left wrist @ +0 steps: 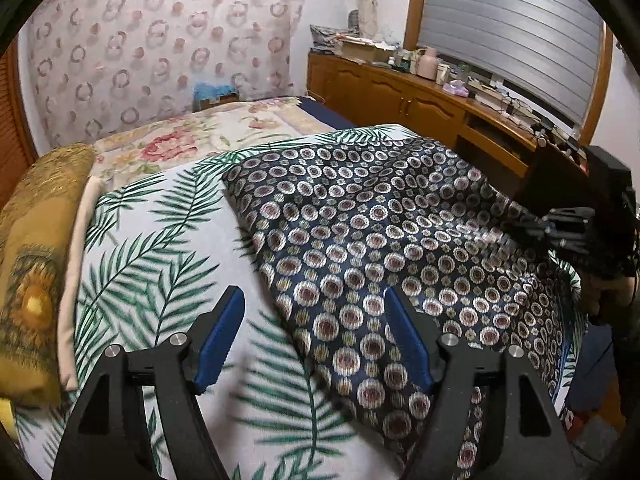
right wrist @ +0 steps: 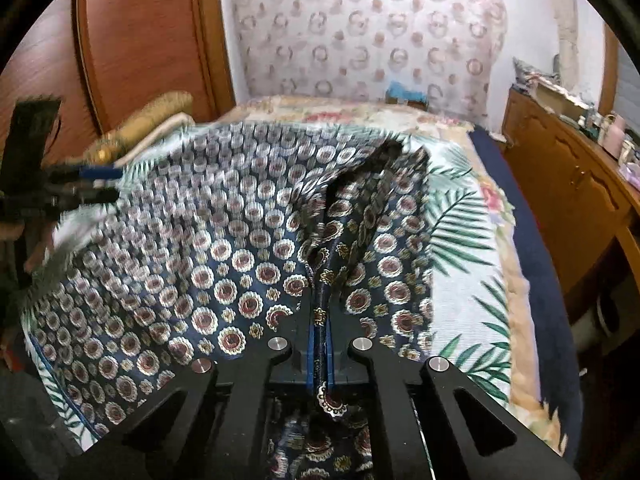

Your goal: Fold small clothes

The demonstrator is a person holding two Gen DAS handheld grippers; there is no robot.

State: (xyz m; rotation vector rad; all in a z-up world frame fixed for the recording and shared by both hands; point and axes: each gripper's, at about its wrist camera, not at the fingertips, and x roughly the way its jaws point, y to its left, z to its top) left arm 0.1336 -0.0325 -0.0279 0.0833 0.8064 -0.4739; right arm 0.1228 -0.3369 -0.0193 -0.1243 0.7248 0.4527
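While a bed [left wrist: 168, 240] with a white palm-leaf cover fills both views, the thing to be folded is a dark blue garment [left wrist: 360, 220] printed with round flower medallions, spread over the centre and right of the left wrist frame. Its long axis seems to run from the upper middle of that frame down to the lower right.

In the right wrist view the garment [right wrist: 200, 264] covers the centre and left of the frame, rising in a ridge toward the bottom centre. There the right gripper [right wrist: 319, 354] has its blue fingers [right wrist: 309, 356] pressed together on a pinched fold of the cloth.

The left gripper [left wrist: 316, 340] sits at the bottom centre of its own frame, fingers [left wrist: 220, 336] spread wide and holding nothing. The garment's near edge crosses the gap: the right finger lies over patterned cloth, the left over bare cover. Judging from this, the free edge lies straight ahead and slightly right of the left gripper, the closer one to take it.
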